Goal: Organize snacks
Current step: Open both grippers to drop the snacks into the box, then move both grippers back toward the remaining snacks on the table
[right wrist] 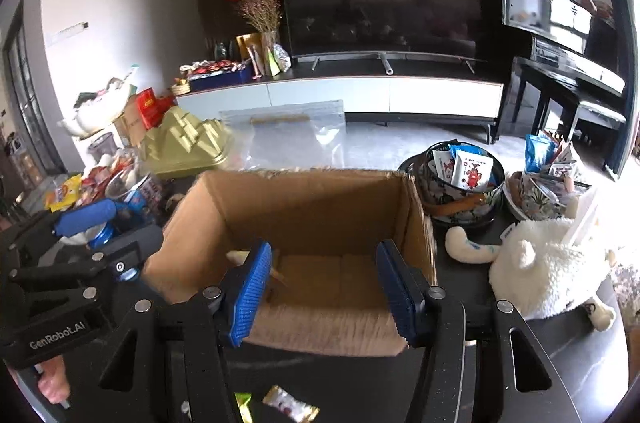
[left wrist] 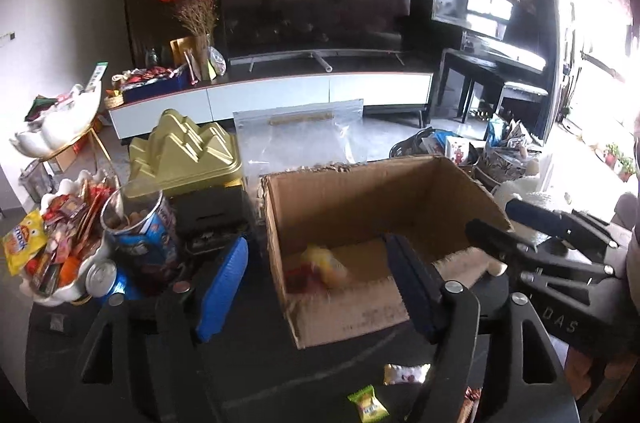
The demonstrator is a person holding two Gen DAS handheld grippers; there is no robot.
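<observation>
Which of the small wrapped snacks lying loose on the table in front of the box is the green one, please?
The green snack is the one nearest the camera; the white-and-gold snack lies beyond it, closer to the cardboard box.

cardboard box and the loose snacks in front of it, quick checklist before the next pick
1. Left tongs open and holding nothing: ok.
2. Right tongs open and holding nothing: ok.
3. Cardboard box upright, top open: ok.
4. Room left in the box: ok, only a blurred yellow packet shows on its floor.
5. Loose snacks within view on the table: ok, a green candy and a white packet lie in front of the box.
6. Whether that yellow packet has settled: cannot tell, it is blurred.
</observation>
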